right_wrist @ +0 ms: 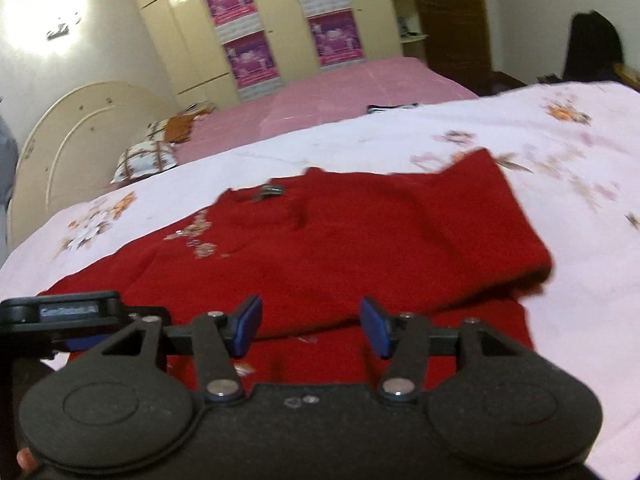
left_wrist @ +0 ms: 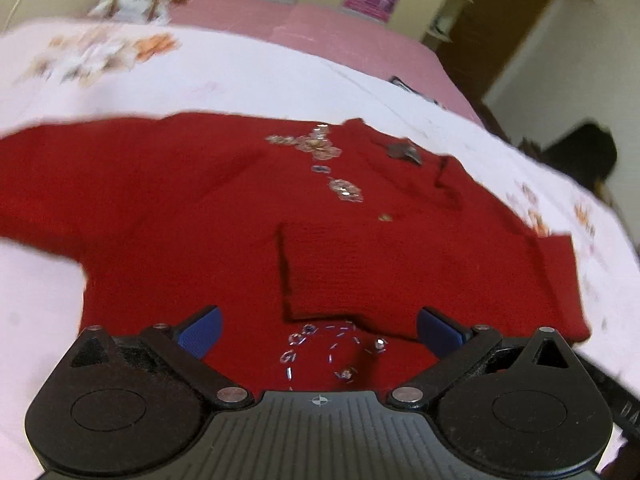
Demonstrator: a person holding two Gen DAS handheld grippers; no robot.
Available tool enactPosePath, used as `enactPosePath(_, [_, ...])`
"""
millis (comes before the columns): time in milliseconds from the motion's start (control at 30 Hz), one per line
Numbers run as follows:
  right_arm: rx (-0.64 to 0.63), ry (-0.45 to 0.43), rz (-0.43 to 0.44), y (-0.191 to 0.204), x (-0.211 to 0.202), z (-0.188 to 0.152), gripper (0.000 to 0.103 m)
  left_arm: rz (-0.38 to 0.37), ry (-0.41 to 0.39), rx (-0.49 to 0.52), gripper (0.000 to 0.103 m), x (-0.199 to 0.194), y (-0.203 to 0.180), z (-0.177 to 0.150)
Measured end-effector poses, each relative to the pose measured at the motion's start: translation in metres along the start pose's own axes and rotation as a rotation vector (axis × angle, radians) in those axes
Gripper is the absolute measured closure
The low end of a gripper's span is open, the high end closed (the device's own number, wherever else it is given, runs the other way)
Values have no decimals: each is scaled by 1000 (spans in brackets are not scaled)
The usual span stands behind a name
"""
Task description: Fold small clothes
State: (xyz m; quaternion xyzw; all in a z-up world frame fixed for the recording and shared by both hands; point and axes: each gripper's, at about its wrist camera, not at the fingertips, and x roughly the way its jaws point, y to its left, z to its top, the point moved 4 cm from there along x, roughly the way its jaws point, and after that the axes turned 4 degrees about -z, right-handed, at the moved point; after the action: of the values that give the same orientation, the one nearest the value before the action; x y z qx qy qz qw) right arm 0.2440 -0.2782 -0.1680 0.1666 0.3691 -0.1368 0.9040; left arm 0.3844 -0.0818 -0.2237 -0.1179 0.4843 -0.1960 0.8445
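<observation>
A small red knitted sweater (left_wrist: 200, 208) with beaded flower trim lies flat on a white flowered bedsheet (left_wrist: 240, 76). One sleeve (left_wrist: 400, 280) is folded across the body. My left gripper (left_wrist: 318, 330) hovers over the lower hem with its blue pads wide apart and nothing between them. In the right wrist view the same sweater (right_wrist: 360, 240) shows the folded sleeve (right_wrist: 460, 216) lying over its chest. My right gripper (right_wrist: 310, 326) stands open just above the sleeve's near edge, gripping nothing. The other gripper's body (right_wrist: 60, 312) shows at the left edge.
A pink bedspread (right_wrist: 340, 92) covers the far half of the bed, with patterned pillows (right_wrist: 148, 156) by the cream headboard (right_wrist: 80, 128). Wardrobes with pink posters (right_wrist: 248, 52) stand behind. A dark object (right_wrist: 392, 107) lies on the far bed.
</observation>
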Motion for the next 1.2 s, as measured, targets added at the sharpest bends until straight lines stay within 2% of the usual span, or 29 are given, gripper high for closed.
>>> enactPosePath(33, [14, 0, -5, -3, -3, -7, 44, -24, -3, -33, 26, 2, 4, -1])
enactPosePath(67, [25, 1, -8, -1, -1, -13, 44, -55, 3, -58, 43, 5, 7, -1])
enactPosePath(100, [35, 6, -8, -3, 3, -16, 44, -78, 16, -85, 43, 9, 10, -1])
enactPosePath(167, [47, 14, -7, -1, 10, -18, 44, -104, -20, -120, 43, 11, 13, -1])
enactPosePath(333, [46, 6, -14, -8, 6, -20, 44, -149, -45, -169, 43, 22, 10, 2])
enactPosePath(367, [47, 5, -18, -10, 5, -20, 44, -172, -49, -171, 48, 24, 8, 3])
enactPosePath(400, [47, 2, -23, -12, 5, -19, 44, -202, -52, -186, 59, 27, 7, 3])
enactPosePath(433, [48, 1, -27, -14, 4, -19, 44, -222, -28, -200, 81, 32, 4, 3])
enactPosePath(467, [50, 1, -31, -16, 3, -18, 44, -233, -8, -216, 85, 37, 3, 2])
enactPosePath(600, [54, -6, -50, -23, 2, -17, 44, -210, -53, -214, 85, 36, -2, 4])
enactPosePath(667, [58, -11, -65, -28, 1, -16, 44, -206, -85, -209, 98, 30, -2, 10])
enactPosePath(800, [69, -29, -97, -36, 0, -13, 44, -202, -184, -160, 98, 7, 2, 28])
enactPosePath(900, [65, -57, -139, -43, 0, -10, 44, -174, -239, -191, 98, -6, 19, 43])
enactPosePath(1100, [70, -60, -194, -57, 9, -3, 44, -87, -273, -236, 98, -14, 62, 52])
enactPosePath(1200, [74, -61, -203, -60, 14, -1, 44, -64, -263, -254, 98, -8, 74, 52])
